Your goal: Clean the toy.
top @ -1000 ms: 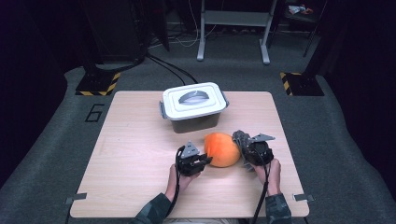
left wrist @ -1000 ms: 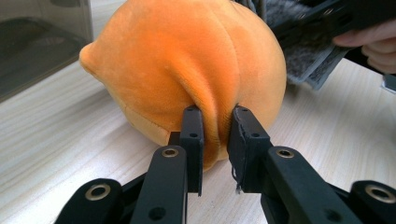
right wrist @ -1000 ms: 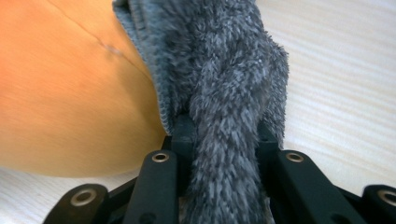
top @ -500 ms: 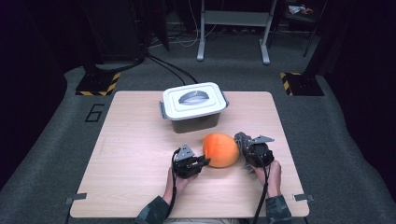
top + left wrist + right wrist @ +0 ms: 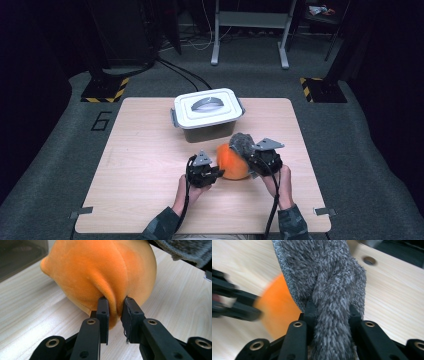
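My left gripper (image 5: 115, 308) has its 2 fingers (image 5: 103, 312) nearly closed, pinching a raised fold of the orange plush ball (image 5: 100, 272), which rests on the wooden surface (image 5: 145, 165) just in front of the lidded grey box (image 5: 207, 112). My right gripper (image 5: 331, 312) is clamped on a bunched grey fuzzy cloth (image 5: 324, 277), held against the ball's upper right side. Both look light and soft; the plush gives under my grip, so a seam or fold seems the surest hold. The cloth will likely flop unless bunched.
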`<state>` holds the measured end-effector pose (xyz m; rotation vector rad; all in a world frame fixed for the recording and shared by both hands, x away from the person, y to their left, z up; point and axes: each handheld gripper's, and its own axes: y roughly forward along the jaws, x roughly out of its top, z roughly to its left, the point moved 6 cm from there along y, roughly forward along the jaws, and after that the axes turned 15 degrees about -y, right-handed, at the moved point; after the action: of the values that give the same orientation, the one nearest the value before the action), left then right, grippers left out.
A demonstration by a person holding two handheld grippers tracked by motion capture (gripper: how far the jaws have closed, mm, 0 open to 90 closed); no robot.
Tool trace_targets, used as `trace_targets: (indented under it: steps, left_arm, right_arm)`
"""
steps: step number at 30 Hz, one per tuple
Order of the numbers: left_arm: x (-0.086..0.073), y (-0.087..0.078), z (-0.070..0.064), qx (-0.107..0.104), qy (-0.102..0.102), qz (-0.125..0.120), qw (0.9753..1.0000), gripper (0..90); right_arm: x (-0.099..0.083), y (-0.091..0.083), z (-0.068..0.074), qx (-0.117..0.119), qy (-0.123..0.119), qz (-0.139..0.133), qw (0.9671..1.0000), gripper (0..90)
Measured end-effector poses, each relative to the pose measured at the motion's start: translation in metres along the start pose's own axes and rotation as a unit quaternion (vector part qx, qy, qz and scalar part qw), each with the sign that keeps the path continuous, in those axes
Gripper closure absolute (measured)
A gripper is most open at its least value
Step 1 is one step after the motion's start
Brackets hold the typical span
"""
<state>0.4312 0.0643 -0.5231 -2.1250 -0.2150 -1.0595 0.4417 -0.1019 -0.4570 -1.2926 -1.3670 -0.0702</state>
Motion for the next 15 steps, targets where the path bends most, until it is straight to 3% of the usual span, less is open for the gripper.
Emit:
trace_targets:
  steps: [2, 6, 9, 11, 13, 15]
  left_arm:
    - [0.001, 0.0, 0.0, 0.004, 0.0, 0.006, 1.0, 76.3]
    - [0.002, 0.0, 0.0, 0.007, 0.0, 0.011, 0.9999, 75.7]
    - [0.003, -0.001, 0.0, 0.004, 0.002, 0.008, 1.0, 65.9]
    - [0.003, -0.001, -0.002, 0.009, 0.029, 0.001, 0.9995, 54.8]
    - [0.001, 0.0, -0.004, 0.039, 0.062, -0.005, 0.9973, 45.4]
    - [0.0, 0.004, -0.003, 0.055, 0.072, -0.004, 0.9959, 41.9]
  right_arm:
    - [0.008, 0.005, 0.009, 0.014, -0.017, -0.002, 0.9998, 69.8]
    - [0.01, 0.015, 0.017, 0.014, -0.033, 0.01, 0.9993, 69.8]
    - [0.009, 0.018, 0.016, 0.008, -0.022, 0.012, 0.9997, 70.2]
    - [0.006, 0.02, 0.013, 0.007, -0.015, 0.013, 0.9998, 70.4]
    - [0.005, 0.021, 0.01, 0.009, -0.013, 0.008, 0.9998, 70.3]
    - [0.005, 0.022, 0.008, 0.01, -0.012, 0.005, 0.9999, 70.4]
